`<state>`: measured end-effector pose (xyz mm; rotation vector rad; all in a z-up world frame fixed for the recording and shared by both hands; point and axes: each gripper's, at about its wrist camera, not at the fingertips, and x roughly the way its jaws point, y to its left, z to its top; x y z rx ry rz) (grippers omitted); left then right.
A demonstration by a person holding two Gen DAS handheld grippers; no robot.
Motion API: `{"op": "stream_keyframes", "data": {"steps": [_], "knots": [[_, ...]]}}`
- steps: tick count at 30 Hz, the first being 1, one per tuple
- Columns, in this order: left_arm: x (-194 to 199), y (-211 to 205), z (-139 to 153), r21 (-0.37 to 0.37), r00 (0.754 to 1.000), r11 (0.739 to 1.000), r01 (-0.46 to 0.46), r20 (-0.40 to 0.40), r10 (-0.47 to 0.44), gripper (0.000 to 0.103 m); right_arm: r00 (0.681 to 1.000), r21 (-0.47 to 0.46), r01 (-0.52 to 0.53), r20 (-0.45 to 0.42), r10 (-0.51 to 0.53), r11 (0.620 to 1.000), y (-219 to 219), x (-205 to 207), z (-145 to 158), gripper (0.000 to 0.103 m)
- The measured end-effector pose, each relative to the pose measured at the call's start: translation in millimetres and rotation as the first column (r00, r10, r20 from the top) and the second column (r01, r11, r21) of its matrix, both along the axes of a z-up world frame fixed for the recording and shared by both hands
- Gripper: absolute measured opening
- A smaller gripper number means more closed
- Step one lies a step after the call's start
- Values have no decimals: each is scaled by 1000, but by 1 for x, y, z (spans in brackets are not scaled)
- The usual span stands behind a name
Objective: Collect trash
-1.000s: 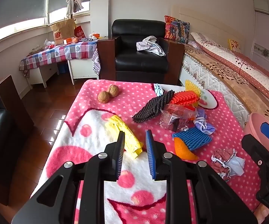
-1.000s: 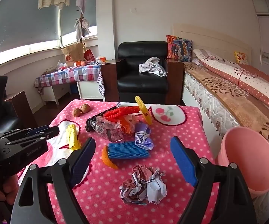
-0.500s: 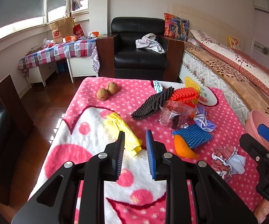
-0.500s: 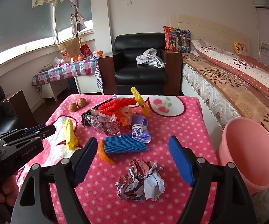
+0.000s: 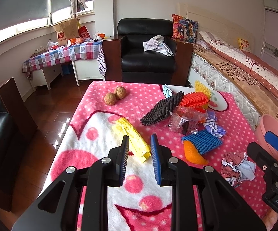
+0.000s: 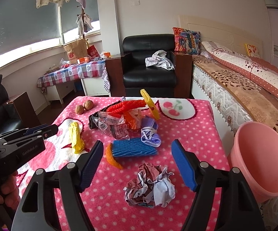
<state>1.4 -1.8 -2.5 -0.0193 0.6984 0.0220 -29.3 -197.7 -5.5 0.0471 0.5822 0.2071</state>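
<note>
Trash lies on a pink polka-dot blanket (image 5: pixel 100 165): a yellow foam net (image 5: pixel 132 137), black net (image 5: pixel 163 108), red net (image 5: pixel 195 99), blue net (image 6: pixel 134 150) over an orange peel (image 6: pixel 112 158), a clear wrapper (image 6: pixel 111 124), a purple mask (image 6: pixel 151 134) and a crumpled paper ball (image 6: pixel 150 185). My left gripper (image 5: pixel 139 154) is narrowly open and empty, just behind the yellow net. My right gripper (image 6: pixel 137 162) is wide open and empty, its jaws either side of the paper ball, above it. A pink bin (image 6: pixel 262 157) stands at the blanket's right edge.
Two walnuts (image 5: pixel 114 95) sit at the far left of the blanket. A black armchair (image 5: pixel 148 57) stands behind the table, a bed (image 5: pixel 245 73) along the right, a checked-cloth table (image 5: pixel 63 54) at the back left. Wooden floor lies to the left.
Both grippers have moved slightly forward and lower over the blanket. The right gripper has come closer over the paper ball. Jaw openings are unchanged.
</note>
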Motion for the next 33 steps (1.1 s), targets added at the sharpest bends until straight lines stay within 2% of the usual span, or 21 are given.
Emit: {"op": "stream_keyframes", "data": {"steps": [25, 27, 29, 33], "knots": [[8, 0, -12, -65, 998, 998, 6, -61, -10, 24, 1000, 11, 23, -11, -23, 1000, -12, 2, -6, 71], [8, 1, -12, -75, 998, 997, 5, -64, -10, 25, 1000, 12, 24, -13, -24, 1000, -13, 2, -6, 71], [8, 0, -11, -80, 998, 997, 6, -60, -10, 33, 1000, 13, 25, -13, -24, 1000, -13, 1, -7, 71], [8, -1, -12, -72, 998, 997, 7, -56, -11, 35, 1000, 12, 25, -14, -25, 1000, -13, 1, -7, 71]]}}
